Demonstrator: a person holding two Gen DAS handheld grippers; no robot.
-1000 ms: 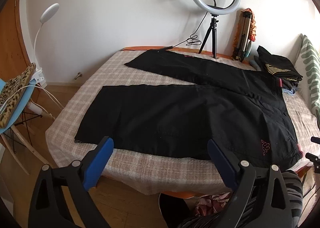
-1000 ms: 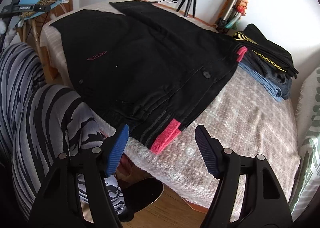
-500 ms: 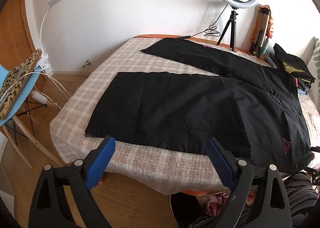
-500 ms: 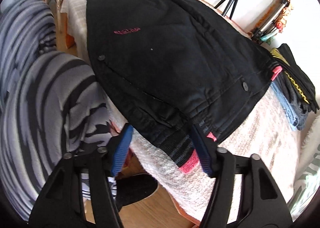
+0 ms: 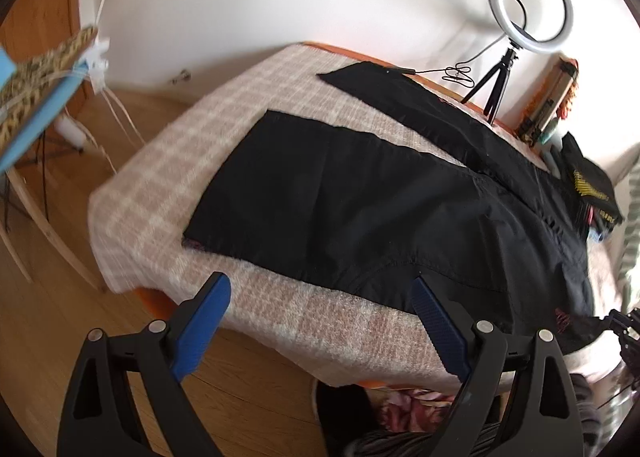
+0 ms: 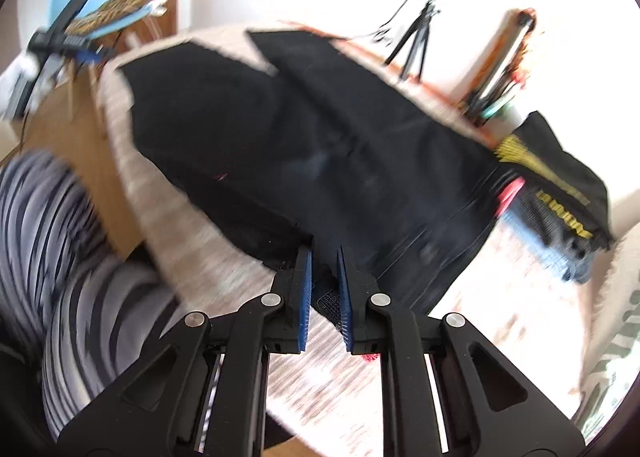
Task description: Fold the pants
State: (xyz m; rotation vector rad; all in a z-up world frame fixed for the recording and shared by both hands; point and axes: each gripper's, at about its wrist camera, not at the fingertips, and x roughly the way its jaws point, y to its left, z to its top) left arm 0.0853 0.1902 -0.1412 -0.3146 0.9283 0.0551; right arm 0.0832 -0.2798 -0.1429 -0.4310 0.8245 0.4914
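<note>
Pants [image 5: 360, 209] flat on table [image 5: 280, 321], legs running far-left, waist near-right. Right gripper [image 6: 323, 257] just closed, pinching waistband corner. Left gripper [image 5: 320, 297] open, off near edge, nearest leg hem.

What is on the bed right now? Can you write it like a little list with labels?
pants: black pants spread flat on the checked blanket, both legs apart
right tool: right tool has just been closing, now pinching the waistband corner
left tool: left tool open, holding nothing, near the blanket's front edge
folded pile: black and blue folded clothes past the waist end
back of bed: ring light on a tripod
fold: not started
</note>
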